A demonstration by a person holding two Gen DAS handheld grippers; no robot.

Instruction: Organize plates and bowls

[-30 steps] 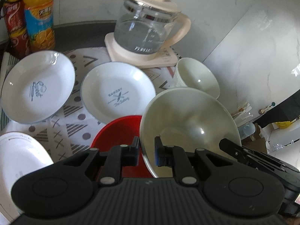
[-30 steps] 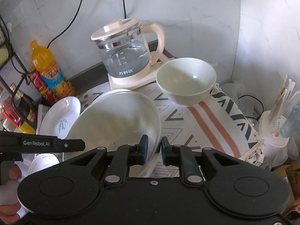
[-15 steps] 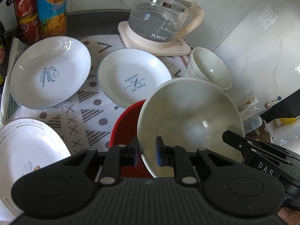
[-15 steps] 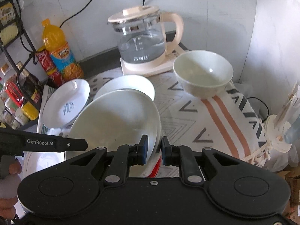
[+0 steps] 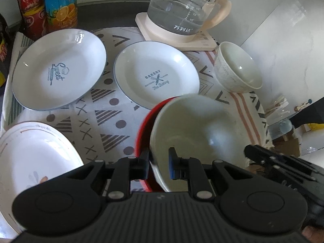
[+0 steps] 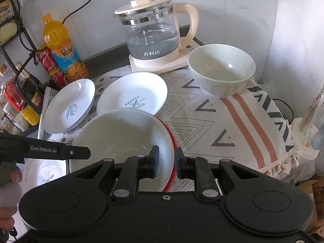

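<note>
A large cream bowl (image 5: 194, 129) sits inside a red bowl (image 5: 142, 133); both show in the right wrist view too, cream bowl (image 6: 121, 133), red rim (image 6: 171, 141). My left gripper (image 5: 159, 165) straddles the cream bowl's left rim, jaws slightly apart. My right gripper (image 6: 166, 162) straddles the right rims of both bowls, jaws slightly apart. A small cream bowl (image 6: 221, 70) stands at the back right. A "Bakery" plate (image 5: 156, 74), a "Sweet" plate (image 5: 58, 71) and a floral plate (image 5: 30, 156) lie on the patterned cloth.
A glass kettle (image 6: 151, 36) on its base stands at the back. An orange juice bottle (image 6: 60, 50) and a red can (image 6: 47, 64) stand back left by a rack of bottles (image 6: 18, 99). The wall is close on the right. A white stand (image 6: 307, 139) sits beyond the cloth's right edge.
The cream bowl has been lowered and levelled into the red bowl. Both grippers' jaws have widened slightly around the rims.
</note>
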